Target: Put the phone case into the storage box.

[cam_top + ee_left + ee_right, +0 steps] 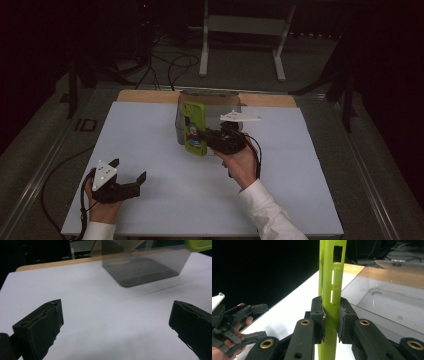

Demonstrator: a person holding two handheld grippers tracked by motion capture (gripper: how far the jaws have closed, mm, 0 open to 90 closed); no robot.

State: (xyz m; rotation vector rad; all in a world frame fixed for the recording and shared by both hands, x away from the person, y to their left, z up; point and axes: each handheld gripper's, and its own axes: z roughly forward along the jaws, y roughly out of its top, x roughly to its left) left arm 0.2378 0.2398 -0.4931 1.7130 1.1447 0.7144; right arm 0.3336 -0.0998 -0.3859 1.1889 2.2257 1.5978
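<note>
Desk (pixel 150 150): white sheet over a wooden top, wood strip bare along the 12 o'clock edge. Floor (pixel 240 70): grey, dimly lit. White metal stand frame (pixel 205 45) at 12 o'clock beyond the desk. Black cables (pixel 170 65) looping at 11 o'clock. Dark stand legs at 10 and 2 o'clock. Surroundings dark; light falls on the desk.

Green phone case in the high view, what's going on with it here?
A person works at a white-covered table with tongs in each hand. The right tongs are shut on the lower part of a green phone case, holding it upright on edge just in front of a clear plastic bin at the table's far side. The case is not in the bin yet. The left tongs stand wide open over bare table near the front left, holding nothing.
</note>
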